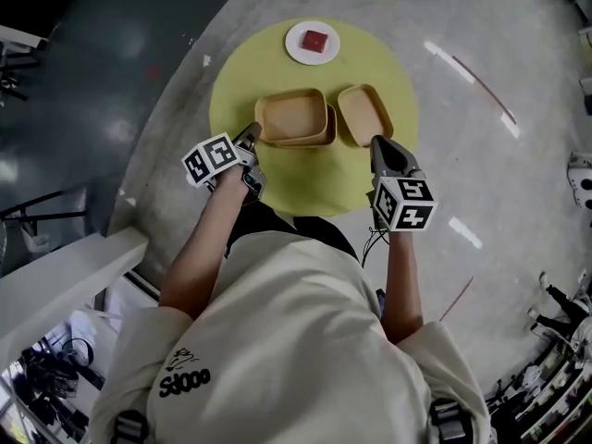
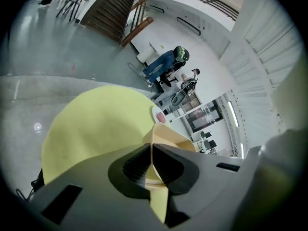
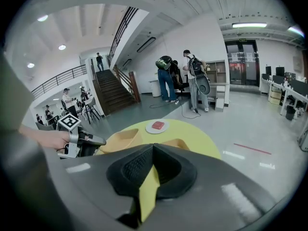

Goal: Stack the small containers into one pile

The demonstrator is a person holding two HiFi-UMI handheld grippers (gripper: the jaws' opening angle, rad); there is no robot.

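Two tan containers (image 1: 294, 118) sit nested on the yellow mat (image 1: 254, 67), the upper one slightly offset. My left gripper (image 1: 252, 139) is at their left corner, shut on the thin rim of the upper container (image 2: 169, 137). A third tan container (image 1: 364, 114) lies alone to the right. My right gripper (image 1: 378, 143) hovers at its near edge, shut, with nothing between the jaws. In the right gripper view the lone container (image 3: 179, 142) lies just ahead of the right gripper (image 3: 153, 148), with the nested pair (image 3: 120, 139) and the left gripper (image 3: 102, 141) to the left.
A white plate (image 1: 313, 42) with a red block stands at the mat's far edge. The mat lies on a round grey table (image 1: 462, 155), whose edge curves off to the left. People stand far off in the hall behind.
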